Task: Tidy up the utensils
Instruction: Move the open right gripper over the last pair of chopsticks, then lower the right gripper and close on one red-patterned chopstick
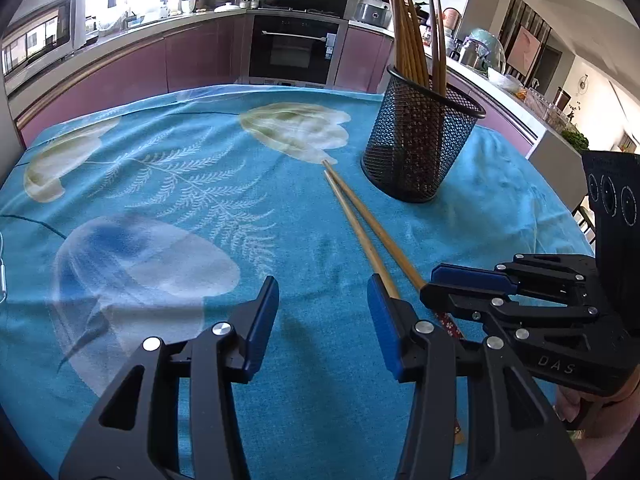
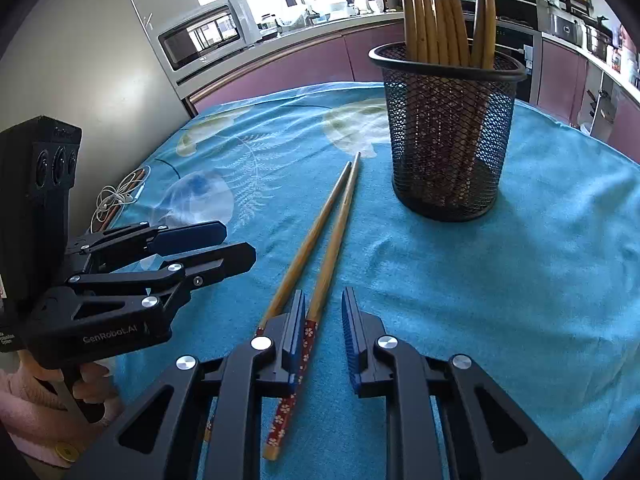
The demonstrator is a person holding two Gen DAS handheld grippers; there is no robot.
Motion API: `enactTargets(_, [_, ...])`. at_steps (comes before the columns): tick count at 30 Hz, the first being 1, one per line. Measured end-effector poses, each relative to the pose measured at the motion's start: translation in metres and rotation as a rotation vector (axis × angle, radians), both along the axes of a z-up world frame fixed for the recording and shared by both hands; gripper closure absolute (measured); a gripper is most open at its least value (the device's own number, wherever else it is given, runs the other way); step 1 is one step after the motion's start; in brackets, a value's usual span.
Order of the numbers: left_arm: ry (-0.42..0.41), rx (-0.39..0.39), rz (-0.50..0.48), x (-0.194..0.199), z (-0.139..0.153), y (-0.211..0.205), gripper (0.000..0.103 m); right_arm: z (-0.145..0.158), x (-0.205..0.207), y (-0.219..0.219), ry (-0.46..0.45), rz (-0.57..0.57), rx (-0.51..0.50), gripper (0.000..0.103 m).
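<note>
Two wooden chopsticks with red flowered handles lie side by side on the blue floral cloth; in the right wrist view they point toward a black mesh holder. The holder stands upright with several chopsticks in it. My right gripper is open, low over the handle ends, with one chopstick between its jaws and the other under its left finger. It also shows in the left wrist view. My left gripper is open and empty, just left of the chopsticks, and it shows in the right wrist view.
A coiled white cable lies at the table's left edge. Purple kitchen cabinets, an oven and a microwave stand beyond the table. A counter with cluttered items runs along the right.
</note>
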State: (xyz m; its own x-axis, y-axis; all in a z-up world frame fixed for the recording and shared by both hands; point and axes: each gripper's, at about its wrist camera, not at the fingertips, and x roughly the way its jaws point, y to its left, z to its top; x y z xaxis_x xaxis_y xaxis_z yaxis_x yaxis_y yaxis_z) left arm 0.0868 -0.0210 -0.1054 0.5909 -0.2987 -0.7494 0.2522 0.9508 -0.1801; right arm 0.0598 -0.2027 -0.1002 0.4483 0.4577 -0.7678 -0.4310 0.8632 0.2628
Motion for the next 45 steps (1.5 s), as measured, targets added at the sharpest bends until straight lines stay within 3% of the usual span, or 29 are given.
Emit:
enactTargets(5, [0.010,0.000,-0.042,0.000,-0.004,-0.011,0.057,-0.002,0.001,-0.015,0.035,-0.030,0.041,0.092])
enactTargets(14, [0.017,0.041,-0.089,0.006,-0.009,-0.035,0.057,0.001,0.015,-0.013,0.020,-0.029,-0.001,0.090])
enactTargets(31, [0.031,0.055,-0.075,0.027,-0.009,-0.032,0.078,0.001,0.040,0.013,-0.032,0.015,-0.107,0.091])
enactTargets(38, [0.039,0.048,-0.061,0.035,-0.010,-0.034,0.089,0.001,0.042,0.007,-0.020,0.002,-0.081,0.096])
enactTargets(45, [0.042,0.028,-0.037,0.036,-0.011,-0.033,0.091,0.001,0.039,-0.002,-0.007,-0.018,-0.041,0.097])
